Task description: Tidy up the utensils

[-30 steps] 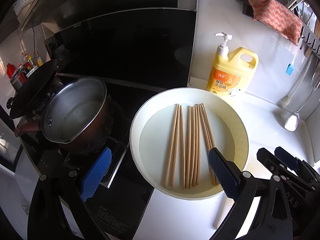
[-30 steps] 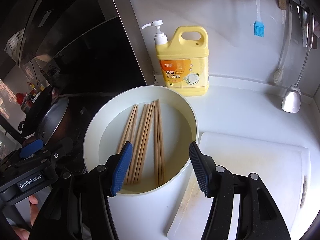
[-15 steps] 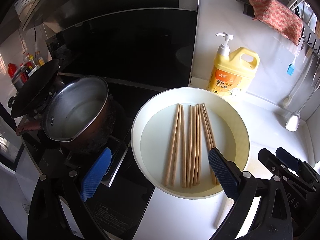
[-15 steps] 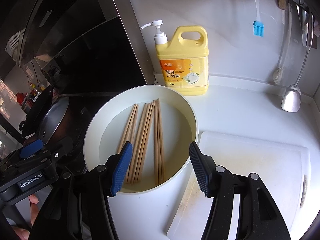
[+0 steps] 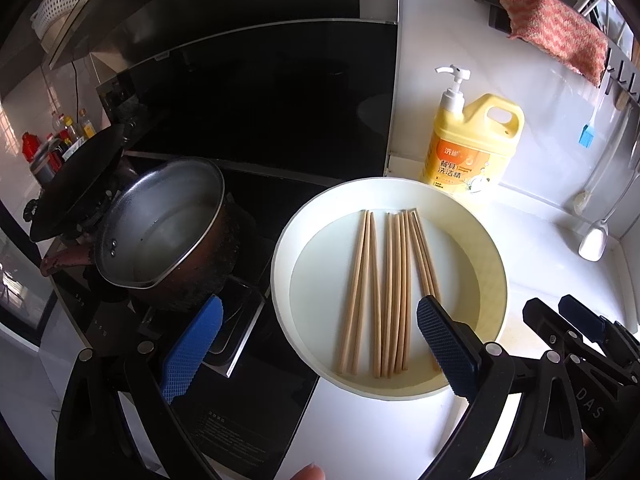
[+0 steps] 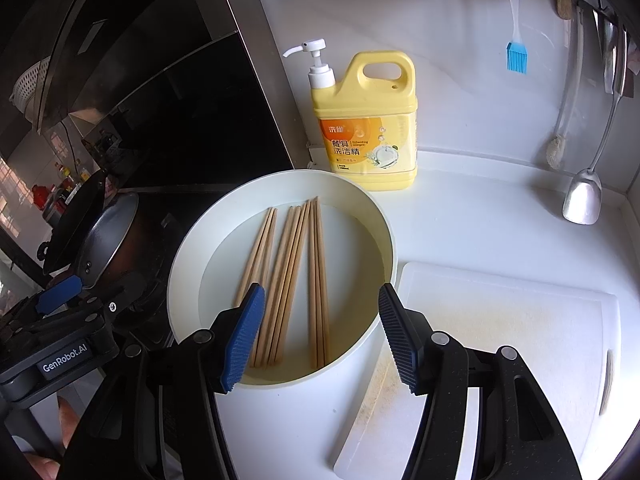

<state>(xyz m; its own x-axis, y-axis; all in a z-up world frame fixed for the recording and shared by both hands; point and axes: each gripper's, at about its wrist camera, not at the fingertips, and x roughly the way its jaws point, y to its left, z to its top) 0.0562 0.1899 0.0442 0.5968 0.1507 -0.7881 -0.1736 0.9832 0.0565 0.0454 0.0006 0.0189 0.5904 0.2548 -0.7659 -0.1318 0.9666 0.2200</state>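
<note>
Both grippers, left (image 5: 316,344) and right (image 6: 320,338), hung open and empty above the near rim of the white bowl (image 6: 188,264). Chopsticks (image 6: 288,280) lay inside; detergent bottle (image 6: 366,128) stood beyond.

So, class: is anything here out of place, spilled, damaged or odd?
Mostly tidy. The chopsticks lie in a white basin rather than a holder, loosely grouped. The cutting board shows yellowish staining near its left edge. Nothing looks spilled or broken.

A white countertop (image 6: 480,224) carries a cream basin (image 6: 380,240), a yellow detergent jug (image 6: 366,128) and a white cutting board (image 6: 500,340).
</note>
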